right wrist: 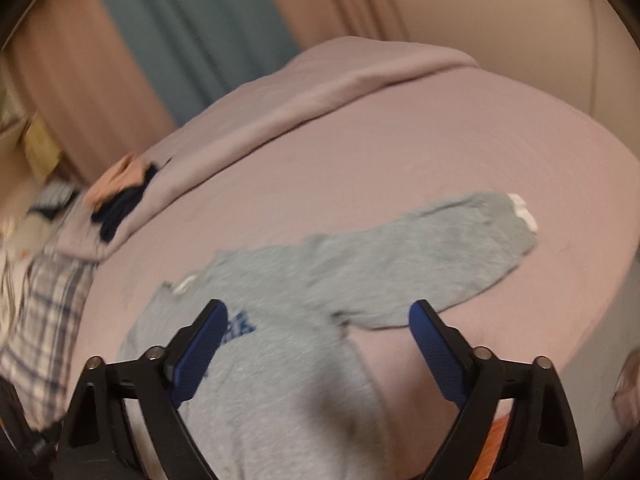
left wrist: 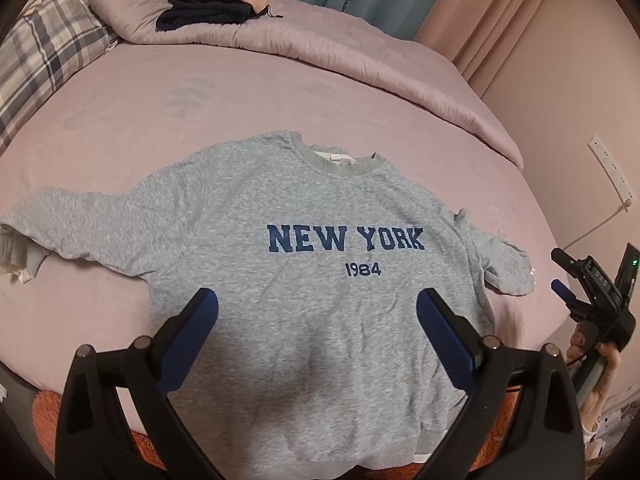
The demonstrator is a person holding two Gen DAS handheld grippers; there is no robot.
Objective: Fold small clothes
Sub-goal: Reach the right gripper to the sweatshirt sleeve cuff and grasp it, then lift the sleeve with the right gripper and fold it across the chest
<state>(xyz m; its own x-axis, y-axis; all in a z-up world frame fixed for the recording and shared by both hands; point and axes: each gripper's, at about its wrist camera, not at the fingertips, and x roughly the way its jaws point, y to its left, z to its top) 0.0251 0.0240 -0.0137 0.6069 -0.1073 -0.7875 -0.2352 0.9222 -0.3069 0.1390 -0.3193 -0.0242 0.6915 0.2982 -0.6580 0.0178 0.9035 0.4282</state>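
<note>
A grey sweatshirt [left wrist: 312,248] with "NEW YORK 1984" in blue lies face up and spread flat on the pink bed [left wrist: 160,92], hem toward me. My left gripper [left wrist: 318,304] is open and empty, hovering above the lower chest. My right gripper [right wrist: 318,320] is open and empty, above the shirt's right side near the armpit; it also shows in the left wrist view [left wrist: 560,276] at the far right. The right sleeve [right wrist: 432,256] stretches out to the right with a white cuff edge. The left sleeve [left wrist: 80,224] lies out to the left.
A folded lilac duvet [left wrist: 320,48] lies across the far side of the bed, with folded dark and peach clothes [left wrist: 216,0] on it. A plaid pillow [left wrist: 44,52] is at the far left. An orange rug [left wrist: 48,412] lies below the near bed edge. A wall with a socket [left wrist: 610,170] is on the right.
</note>
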